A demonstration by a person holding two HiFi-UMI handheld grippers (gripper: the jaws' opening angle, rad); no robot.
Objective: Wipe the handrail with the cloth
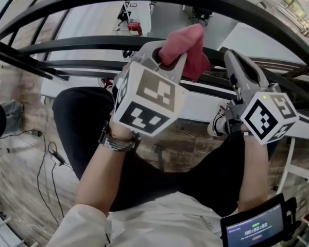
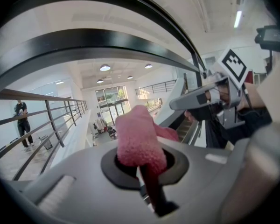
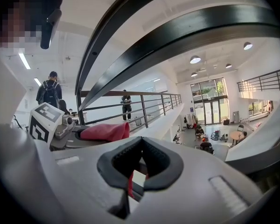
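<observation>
Handrail (image 1: 77, 41): black curved bars run across the top of the head view. They arch over both gripper views, and an open atrium lies beyond and below.
Person: dark-trousered legs (image 1: 87, 122) stand on a wooden floor (image 1: 20, 91) right at the rail. Both forearms are raised toward it.
Left gripper (image 2: 142, 164): clamped on the cloth and lifted to the bars, with its marker cube facing the head camera.
Right gripper (image 3: 139, 160): jaws together with nothing between them. It is held just beside the left gripper and slightly to its right.
Cloth (image 1: 188, 48): a pink fuzzy wad stands up out of the left jaws, bunched rather than spread. It sits close under a bar, and I cannot tell whether it touches.
Stage: judging by this, wiping contact is only about to be made.
Risk, grip: only a small bite of cloth is pinched, so dragging it along the bar could pull it free and drop it over the edge.
Risk, coverage: a bunched wad would likely touch only a narrow strip of the rail.
Risk, collision: the two grippers are close together, and a sideways sweep could knock them against each other or against the metal.
</observation>
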